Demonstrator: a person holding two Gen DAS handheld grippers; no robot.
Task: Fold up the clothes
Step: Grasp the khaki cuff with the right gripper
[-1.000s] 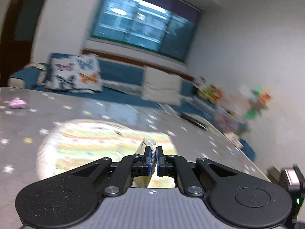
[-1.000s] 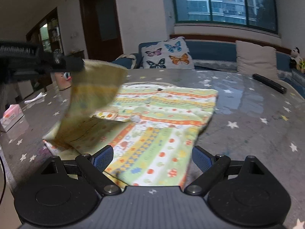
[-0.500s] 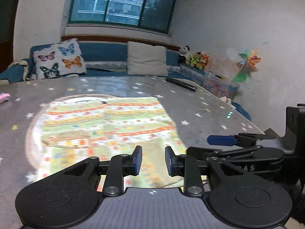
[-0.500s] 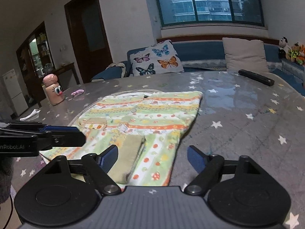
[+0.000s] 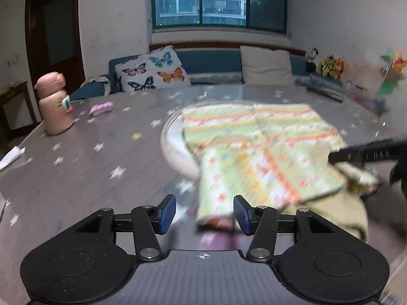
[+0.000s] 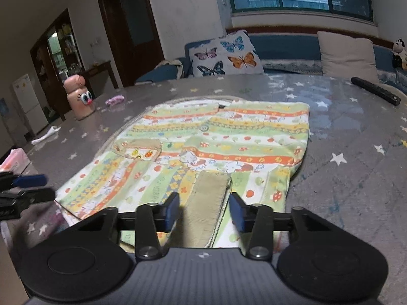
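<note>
Seemingly, one sleeve has been folded onto the patterned garment (image 6: 218, 147) spread on the counter (image 6: 356, 178), further folds remaining, while the left tool (image 5: 204, 214) is opening empty and the right tool (image 6: 204, 212) is closing around the beige cuff (image 6: 207, 203), not yet gripped.

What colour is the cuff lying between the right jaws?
Plain beige cuff, unlike the striped print around it; clearest in the right wrist view.

A dark window (image 5: 218, 1) is being framed by pale walls (image 5: 114, 20), with a ceiling lamp reflected in it. A blue sofa (image 6: 287, 43) is being lined with cushions (image 6: 225, 54); a brown door (image 6: 129, 25) is standing shut.
</note>
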